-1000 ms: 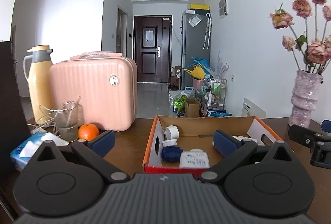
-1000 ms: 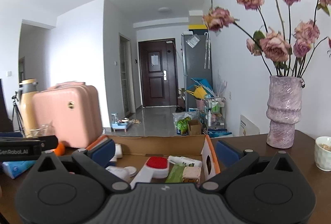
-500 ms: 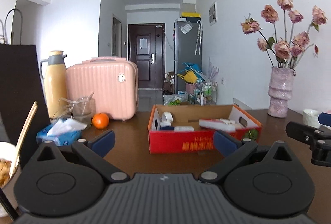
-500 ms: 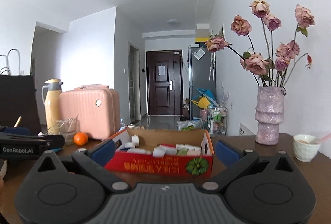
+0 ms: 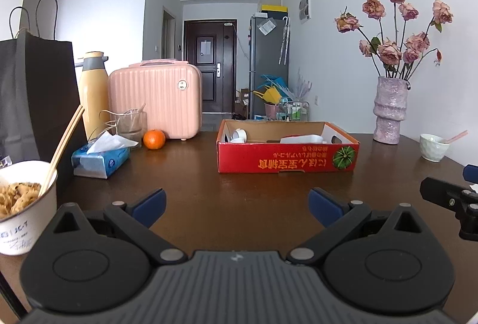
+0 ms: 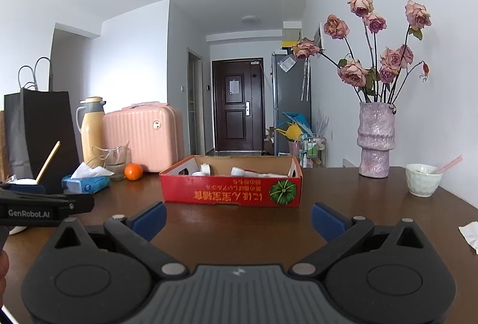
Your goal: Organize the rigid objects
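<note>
A red cardboard box (image 5: 286, 161) with white items inside sits on the dark wooden table (image 5: 194, 192); it also shows in the right wrist view (image 6: 230, 192). My left gripper (image 5: 237, 206) is open and empty, low over the table, well short of the box. My right gripper (image 6: 239, 218) is open and empty, also short of the box. The box contents are mostly hidden by its front wall.
At left stand a pink case (image 5: 155, 101), yellow thermos (image 5: 92, 96), glass (image 5: 130, 126), orange (image 5: 154, 139), tissue pack (image 5: 100, 159), noodle cup with chopsticks (image 5: 22, 204) and black bag (image 5: 33, 96). At right stand a flower vase (image 5: 390, 111) and white cup (image 5: 433, 147).
Both grippers have pulled back from over the box toward the near side of the table and dropped lower. The box now looks farther away. Both stay open.
</note>
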